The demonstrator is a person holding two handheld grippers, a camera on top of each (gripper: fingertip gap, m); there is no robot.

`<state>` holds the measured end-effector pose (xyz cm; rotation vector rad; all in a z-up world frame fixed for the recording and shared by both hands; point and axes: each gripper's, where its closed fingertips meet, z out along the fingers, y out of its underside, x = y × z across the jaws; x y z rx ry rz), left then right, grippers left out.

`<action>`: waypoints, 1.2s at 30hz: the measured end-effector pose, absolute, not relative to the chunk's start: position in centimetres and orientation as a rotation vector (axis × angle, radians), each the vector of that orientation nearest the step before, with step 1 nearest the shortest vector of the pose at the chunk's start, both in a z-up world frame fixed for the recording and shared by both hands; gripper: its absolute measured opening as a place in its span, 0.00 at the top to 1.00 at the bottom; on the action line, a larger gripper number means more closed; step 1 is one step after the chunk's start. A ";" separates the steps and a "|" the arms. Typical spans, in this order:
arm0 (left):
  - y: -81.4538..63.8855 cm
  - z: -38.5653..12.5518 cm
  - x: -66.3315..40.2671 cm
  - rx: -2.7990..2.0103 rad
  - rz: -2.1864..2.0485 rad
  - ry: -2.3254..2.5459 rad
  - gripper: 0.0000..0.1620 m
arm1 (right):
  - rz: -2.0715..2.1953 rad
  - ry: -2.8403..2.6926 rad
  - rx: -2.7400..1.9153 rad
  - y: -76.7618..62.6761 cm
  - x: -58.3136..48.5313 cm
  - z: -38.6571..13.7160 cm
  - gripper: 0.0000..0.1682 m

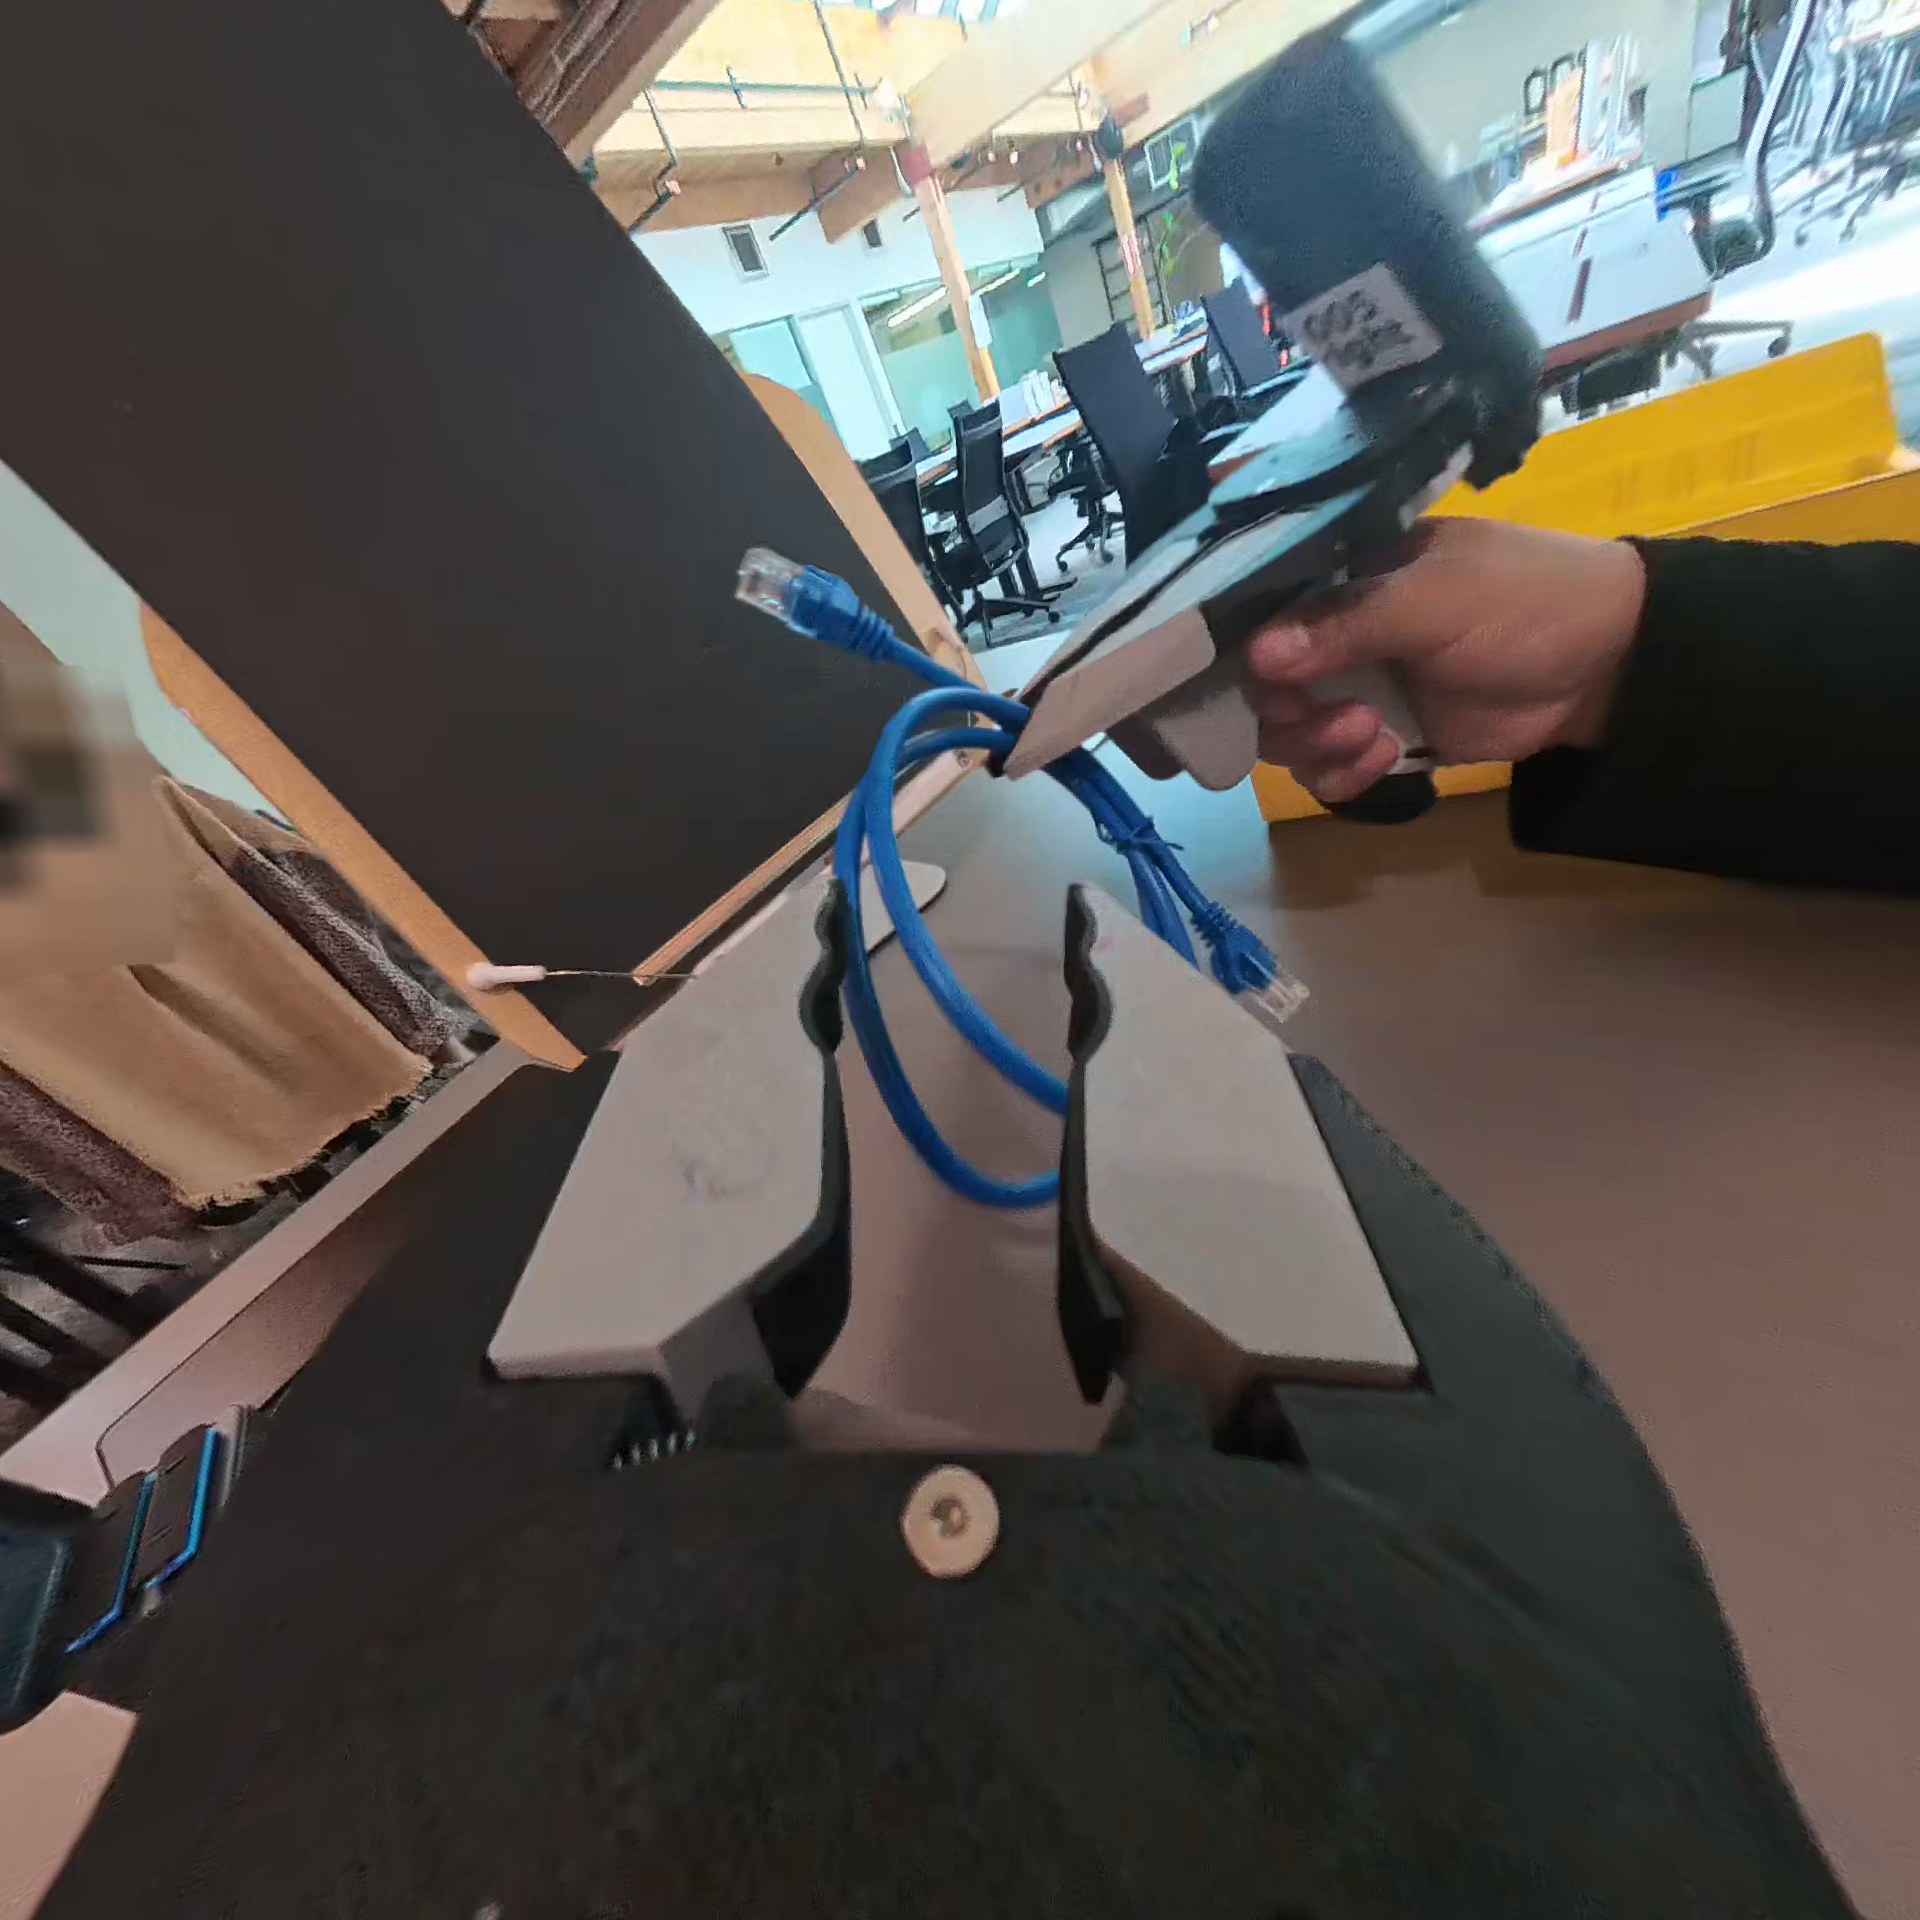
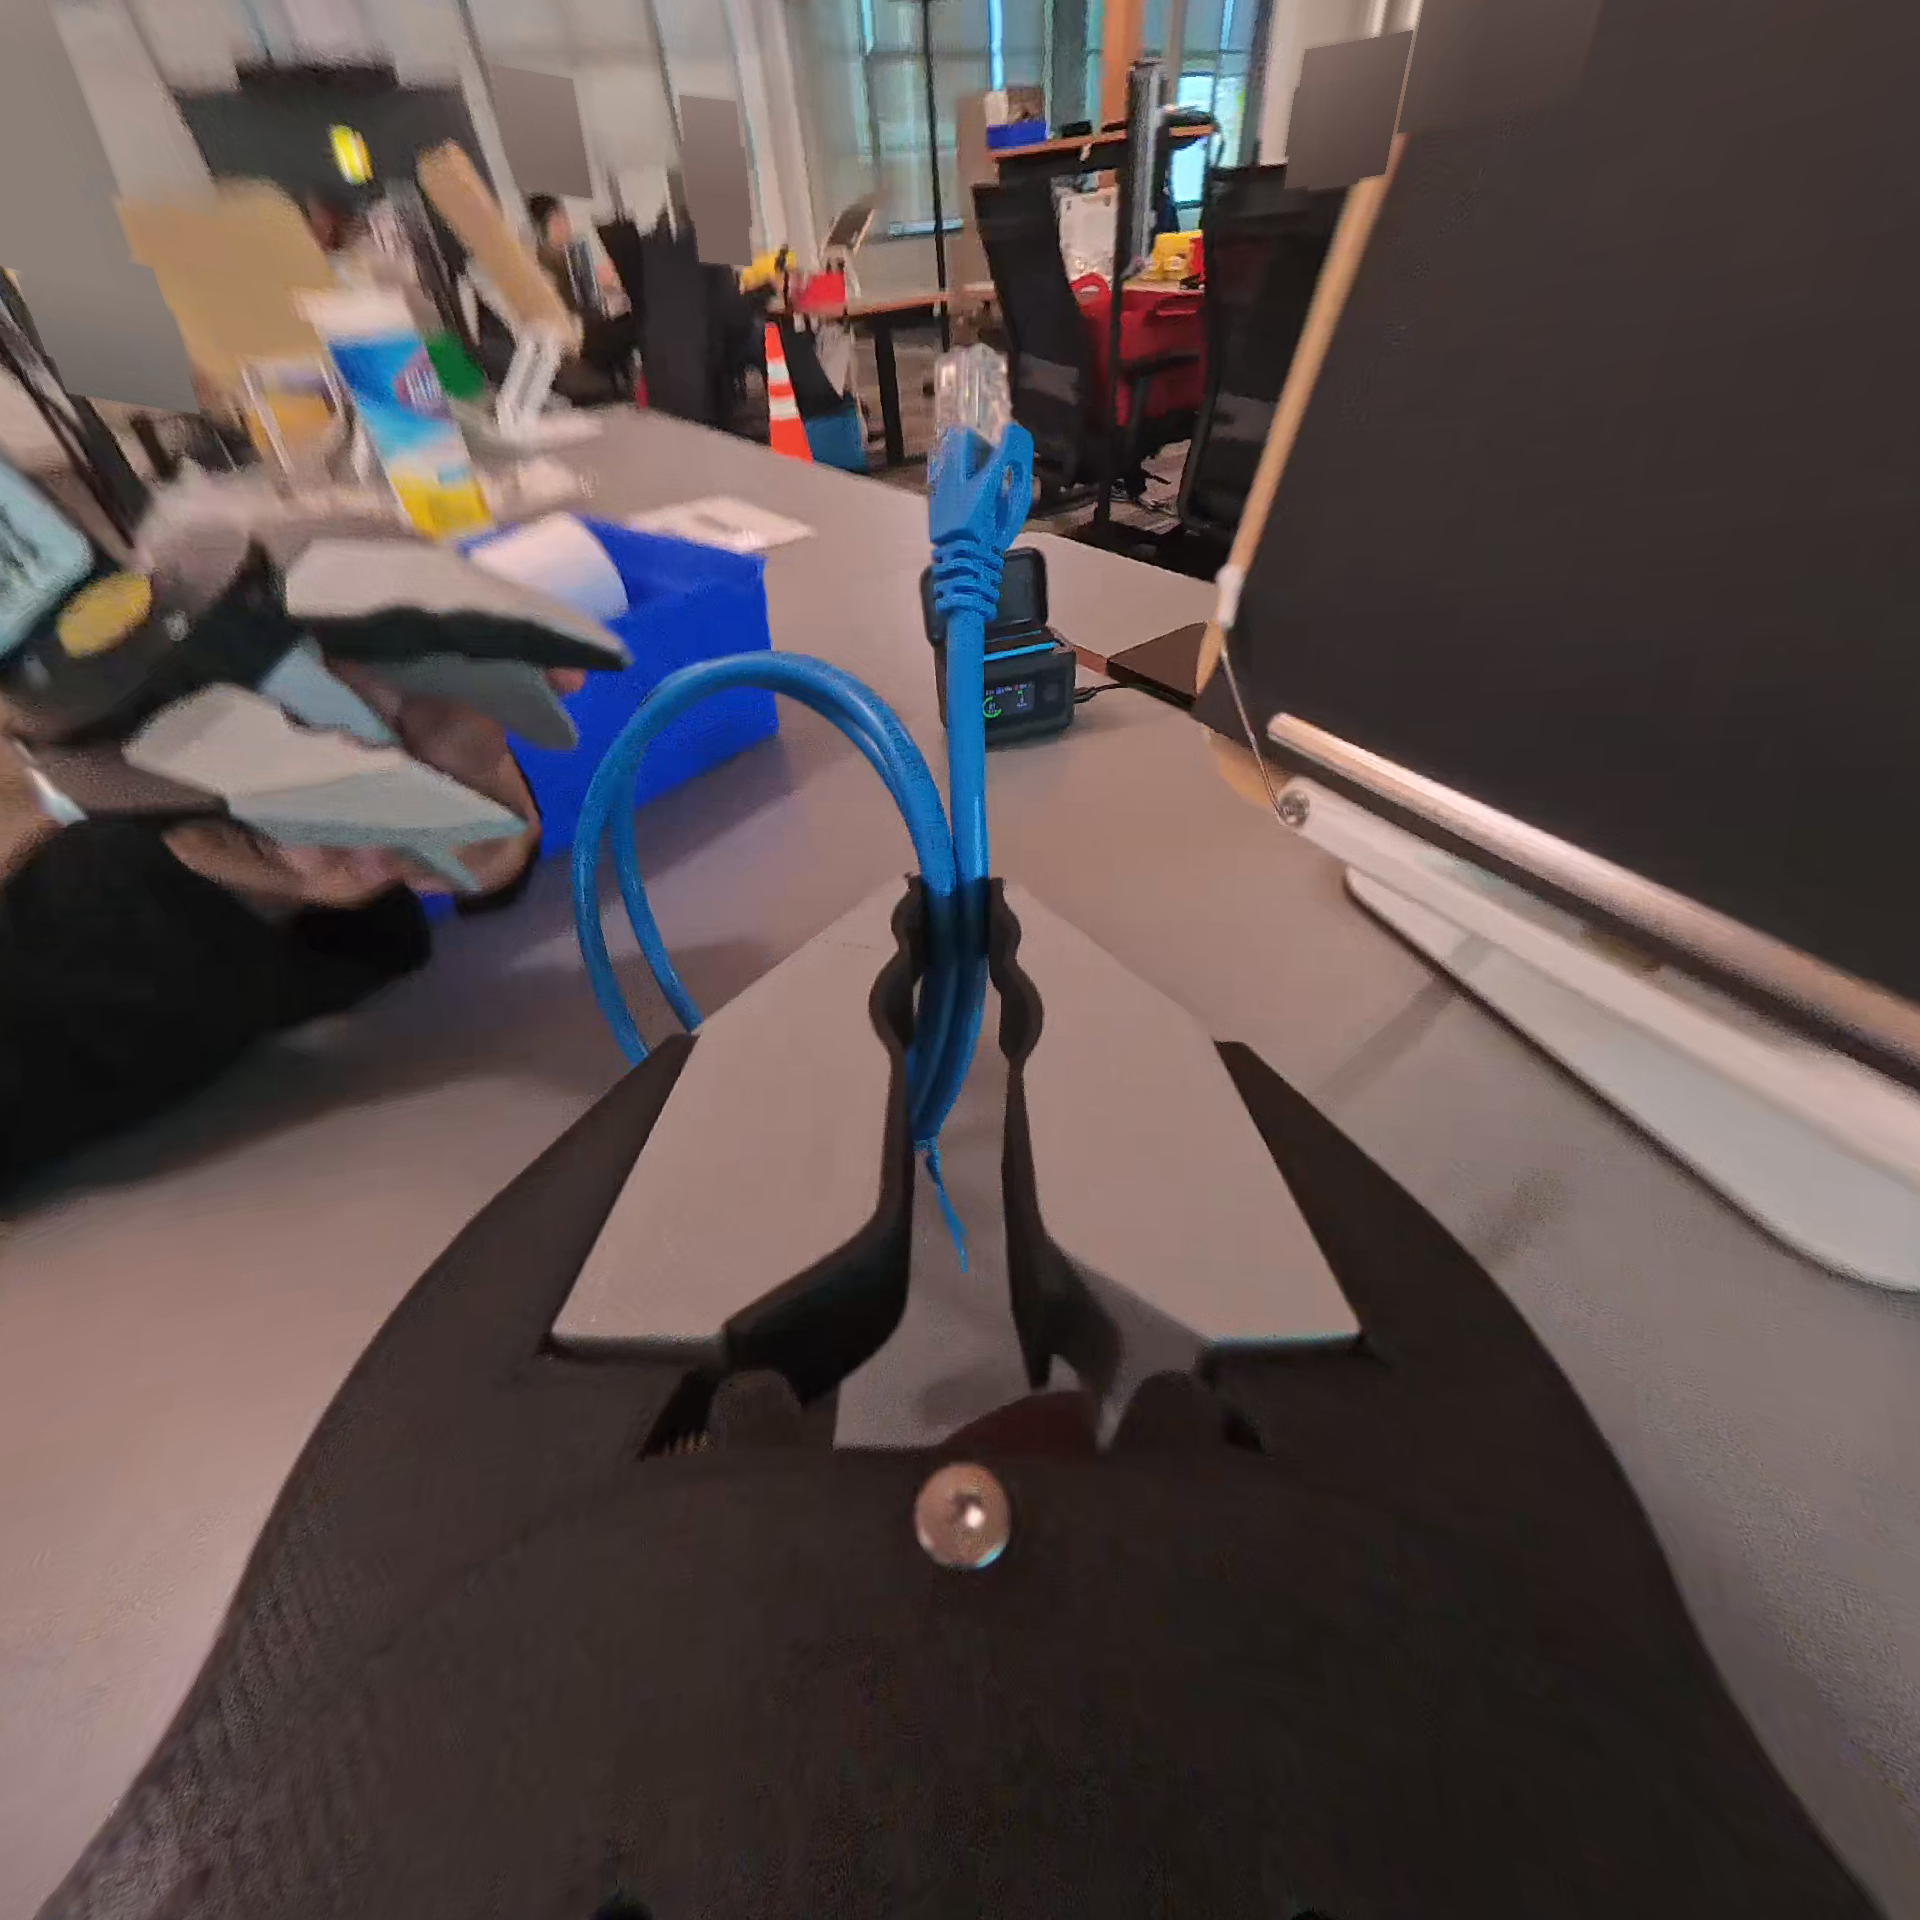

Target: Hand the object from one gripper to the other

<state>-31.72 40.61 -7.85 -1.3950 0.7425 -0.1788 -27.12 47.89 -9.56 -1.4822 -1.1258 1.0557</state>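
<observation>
Left wrist view: left gripper fingers spread wide, empty, straddling hanging loop of blue cable; right gripper pinching bundle above counter. Light, floppy, probably best grabbed at lower loop. Right wrist view: right gripper clamped on cable, plug up, long axis near vertical.

Open office, black chairs, timber posts

The blue network cable has a smooth, slightly glossy plastic jacket and clear plastic plugs. The right gripper pinching it has matt grey plastic fingers with black rubbery pads. Under the cable, the table is smooth, matt grey.
</observation>
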 end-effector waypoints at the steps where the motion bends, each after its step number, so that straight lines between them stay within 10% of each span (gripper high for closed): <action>1: 40.4 -7.7 -31.9 -1.385 -0.176 0.751 0.75 | 1.129 -1.066 -1.518 48.4 -26.7 -9.4 0.96; 14: 40.8 -10.4 -30.1 -1.050 0.745 1.139 0.60 | 1.515 -0.772 -1.892 50.7 -24.2 -11.9 0.96; 21: 40.9 -11.1 -28.7 -0.988 0.827 1.201 0.72 | 1.635 -0.818 -1.962 48.8 -25.5 -12.9 0.96; 28: 41.4 -12.8 -28.1 -1.193 0.621 1.193 0.95 | 1.578 -0.950 -1.910 47.9 -25.8 -13.0 0.87; 36: 41.1 -11.2 -28.3 -1.507 -0.175 0.864 0.94 | 1.378 -1.048 -1.646 48.1 -25.0 -9.6 0.72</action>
